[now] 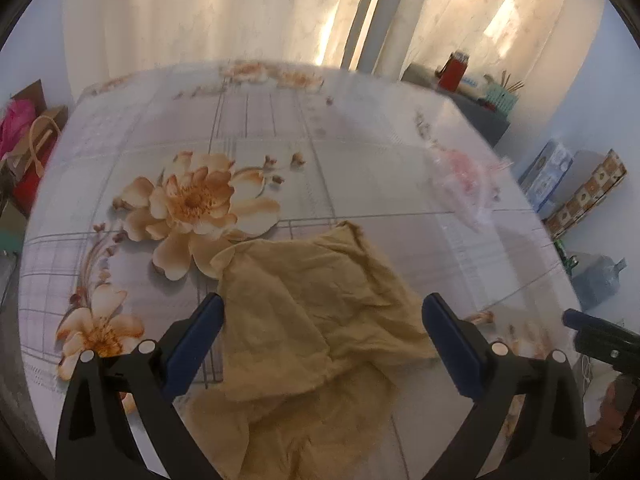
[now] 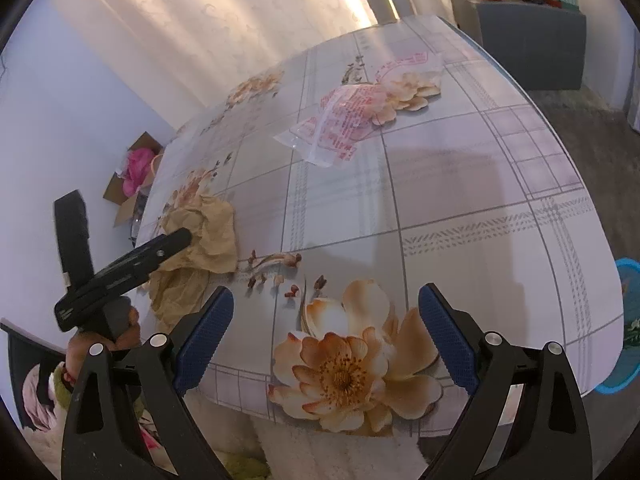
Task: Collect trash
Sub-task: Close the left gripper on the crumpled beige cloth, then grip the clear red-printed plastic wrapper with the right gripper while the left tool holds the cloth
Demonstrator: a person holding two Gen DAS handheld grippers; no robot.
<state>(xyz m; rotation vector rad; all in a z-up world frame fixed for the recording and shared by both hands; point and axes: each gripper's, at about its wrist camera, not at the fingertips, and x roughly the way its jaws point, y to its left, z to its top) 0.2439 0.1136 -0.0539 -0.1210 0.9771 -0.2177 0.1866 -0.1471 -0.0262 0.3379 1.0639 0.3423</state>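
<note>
The left gripper (image 1: pixel 322 312) hung over the table (image 1: pixel 360 168) with its 2 blue-padded jaws spread wide and nothing pressed between them. A crumpled tan sheet of thin paper (image 1: pixel 304 320) lay on the table's near part, directly below that gripper, with each pad standing off an edge of it; whether the pads touched the paper could not be told from the left wrist view. In the right wrist view the same tan paper (image 2: pixel 208 236) lay at the table's left edge, with 1 black finger (image 2: pixel 168 246) of the left gripper reaching over it.

The right gripper (image 2: pixel 326 308) was likewise released, jaws wide apart and empty, above the large orange-and-cream flower (image 2: pixel 352 368) printed on the grey checked tablecloth near the table's near edge.

A clear plastic bag with red print (image 2: pixel 344 124) lay flat further away on the table, well apart from both grippers and from the tan paper. A blue-rimmed bin (image 2: pixel 628 328) showed at the right, beyond the table's edge.
</note>
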